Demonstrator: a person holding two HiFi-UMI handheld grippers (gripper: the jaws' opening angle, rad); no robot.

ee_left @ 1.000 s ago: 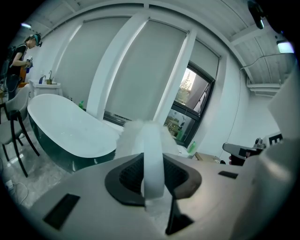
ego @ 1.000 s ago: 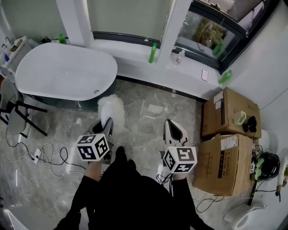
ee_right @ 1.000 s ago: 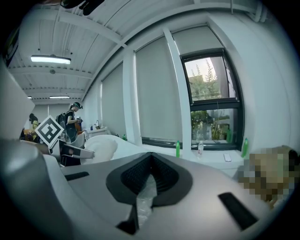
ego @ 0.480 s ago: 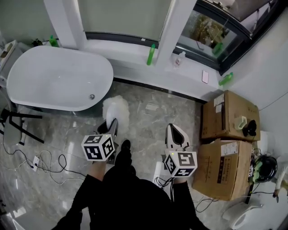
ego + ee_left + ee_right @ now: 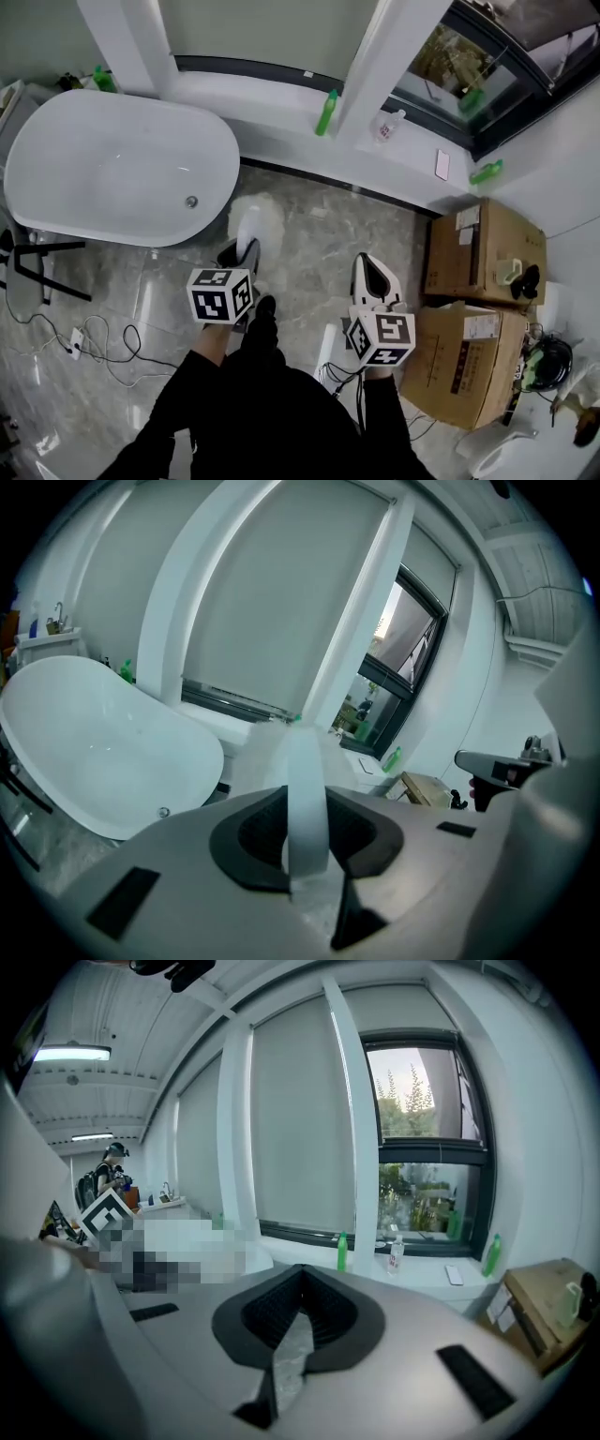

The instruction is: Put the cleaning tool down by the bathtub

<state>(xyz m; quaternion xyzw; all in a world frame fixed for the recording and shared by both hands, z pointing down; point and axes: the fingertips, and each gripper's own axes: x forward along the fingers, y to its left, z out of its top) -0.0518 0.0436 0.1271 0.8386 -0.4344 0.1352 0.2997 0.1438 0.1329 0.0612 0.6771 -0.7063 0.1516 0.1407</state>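
Observation:
The cleaning tool [image 5: 255,221] is a fluffy white duster head on a flat white handle [image 5: 305,803]. My left gripper [image 5: 244,255] is shut on that handle and holds the head out over the marble floor, just off the right end of the white bathtub [image 5: 112,169]. In the left gripper view the tub [image 5: 94,747] lies to the left, beyond the jaws. My right gripper [image 5: 374,275] hangs to the right over bare floor, its jaws closed together with nothing between them [image 5: 302,1283].
Two cardboard boxes [image 5: 483,253] stand against the right wall. Green bottles [image 5: 326,112], a clear bottle [image 5: 389,125] and a phone [image 5: 442,165] sit on the white window sill. Cables [image 5: 84,337] and a black stand [image 5: 37,267] lie left of me, below the tub.
Both grippers have moved forward toward the window and the tub and sunk a little. The duster head now hangs closer to the tub's right end. The grip is unchanged.

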